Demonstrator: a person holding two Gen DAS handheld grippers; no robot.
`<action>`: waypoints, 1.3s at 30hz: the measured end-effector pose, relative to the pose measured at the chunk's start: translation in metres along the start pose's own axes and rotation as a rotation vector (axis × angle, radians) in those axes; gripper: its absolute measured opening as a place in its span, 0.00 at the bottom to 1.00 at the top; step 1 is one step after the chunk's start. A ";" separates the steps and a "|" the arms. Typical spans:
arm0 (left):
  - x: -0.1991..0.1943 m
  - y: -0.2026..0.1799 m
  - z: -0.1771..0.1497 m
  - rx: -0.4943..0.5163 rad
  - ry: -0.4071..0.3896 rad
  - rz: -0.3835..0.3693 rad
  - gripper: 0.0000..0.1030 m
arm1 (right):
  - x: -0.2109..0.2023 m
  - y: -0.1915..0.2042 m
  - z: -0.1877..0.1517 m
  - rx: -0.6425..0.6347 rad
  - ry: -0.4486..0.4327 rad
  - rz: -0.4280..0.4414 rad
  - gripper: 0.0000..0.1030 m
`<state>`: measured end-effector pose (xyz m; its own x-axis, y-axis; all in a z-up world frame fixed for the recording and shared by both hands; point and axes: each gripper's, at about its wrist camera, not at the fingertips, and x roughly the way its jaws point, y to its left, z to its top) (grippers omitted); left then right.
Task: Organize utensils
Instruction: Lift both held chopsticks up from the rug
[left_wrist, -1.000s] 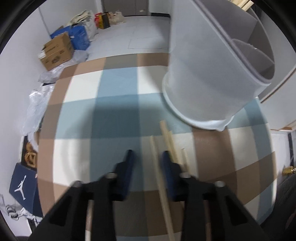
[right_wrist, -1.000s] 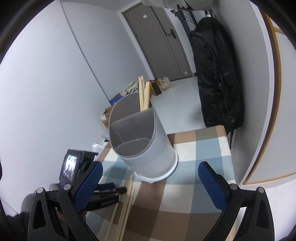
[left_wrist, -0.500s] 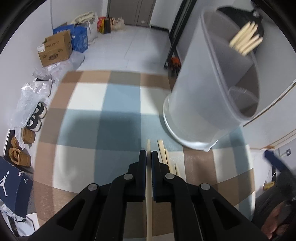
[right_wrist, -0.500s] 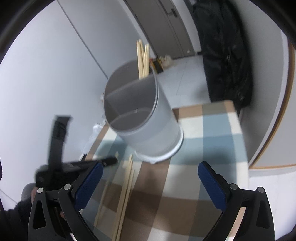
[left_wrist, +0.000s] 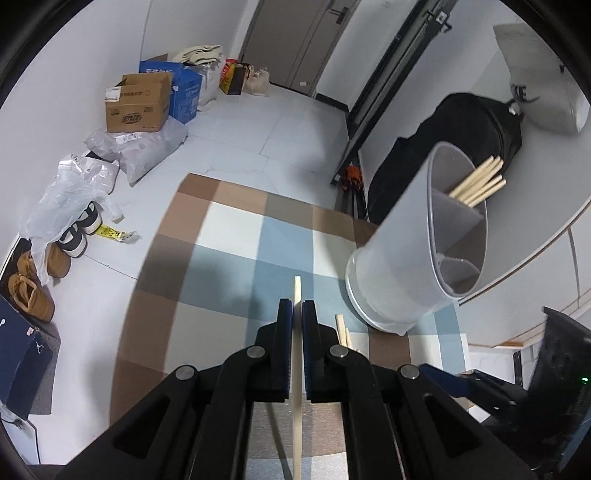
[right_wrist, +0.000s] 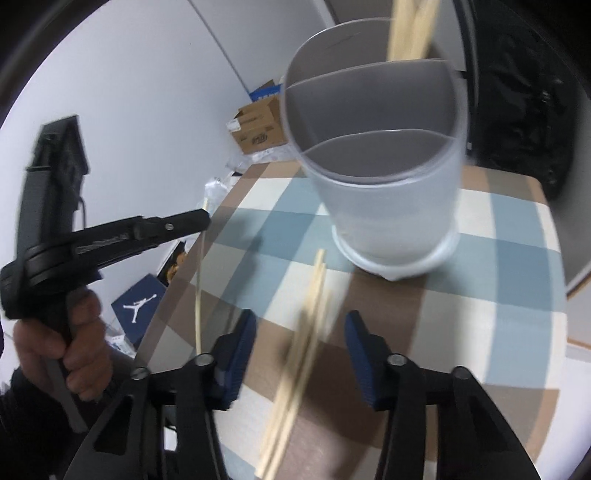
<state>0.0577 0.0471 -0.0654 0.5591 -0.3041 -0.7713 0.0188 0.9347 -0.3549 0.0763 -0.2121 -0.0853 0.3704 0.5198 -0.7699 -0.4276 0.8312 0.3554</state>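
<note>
Soft, even room light. Both pictures bend at their dark round edges. The loose chopsticks look smeared and blurry.

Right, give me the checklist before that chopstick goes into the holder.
1. Left gripper shut on one chopstick: ok.
2. Chopstick lifted off the checked cloth: ok.
3. Holder upright, front compartments free: ok.
4. Earlier chopsticks confined to the back compartment: ok.
5. Right gripper has been closing over the loose chopsticks; pads not touching them: not ok.
6. Lifted chopstick's lower end clear of the table: cannot tell.
</note>
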 end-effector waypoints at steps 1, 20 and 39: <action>-0.003 0.003 0.000 -0.005 -0.007 0.000 0.01 | 0.006 0.004 0.002 -0.008 0.011 -0.011 0.35; -0.018 0.044 0.008 -0.089 -0.042 -0.026 0.01 | 0.092 0.031 0.041 -0.137 0.106 -0.269 0.20; -0.021 0.048 0.010 -0.091 -0.044 -0.034 0.01 | 0.098 0.032 0.042 -0.121 0.124 -0.328 0.15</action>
<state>0.0550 0.1001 -0.0613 0.5950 -0.3256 -0.7348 -0.0355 0.9027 -0.4287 0.1333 -0.1260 -0.1268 0.4049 0.1953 -0.8933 -0.3996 0.9165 0.0192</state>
